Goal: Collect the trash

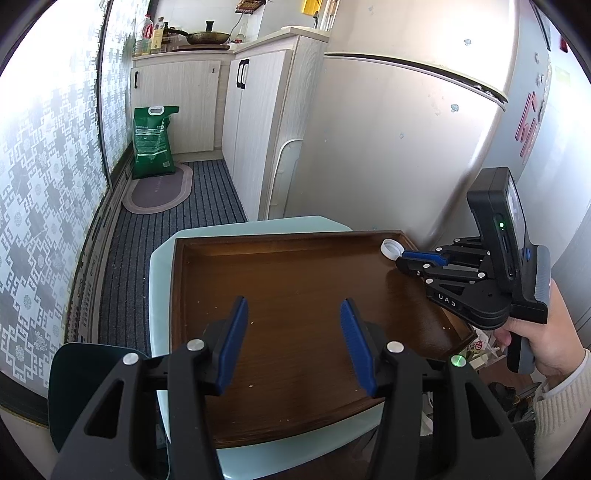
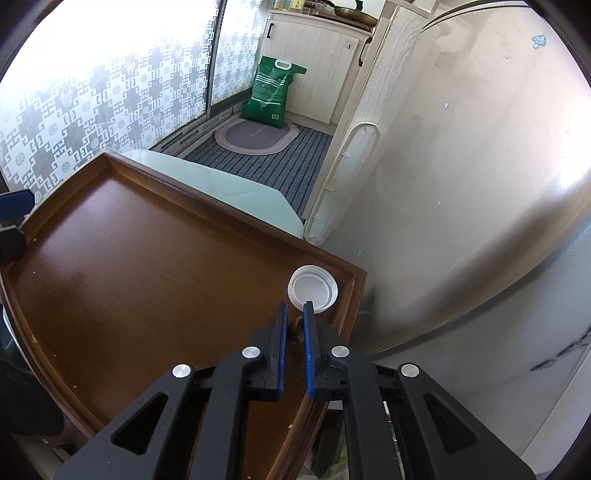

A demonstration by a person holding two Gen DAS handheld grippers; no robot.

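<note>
Kitchen floor runs long and narrow here, with a striped grey mat on it; up close, the left hand-held gripper (image 1: 293,343) hangs over a brown wooden tray (image 1: 207,332), its blue fingers wide apart with nothing between them; the tray sits on a pale green counter (image 1: 159,280); a few tiny crumbs lie on the brown wood. On the right side, a hand (image 1: 543,343) in a cream sleeve holds the right hand-held gripper (image 2: 294,314); its blue fingers are pinched almost together on the rim of a white bottle cap (image 2: 314,286); the cap sits open side up in the far right corner of the tray, right by the raised edge. Just past the tray stands a big pale fridge (image 1: 406,129); further back are light wood cupboards (image 1: 255,122), an oval rug (image 1: 159,190) and a green bag (image 1: 153,142) leaning by the patterned wall; a pan (image 1: 207,36) and bottles sit up top.
</note>
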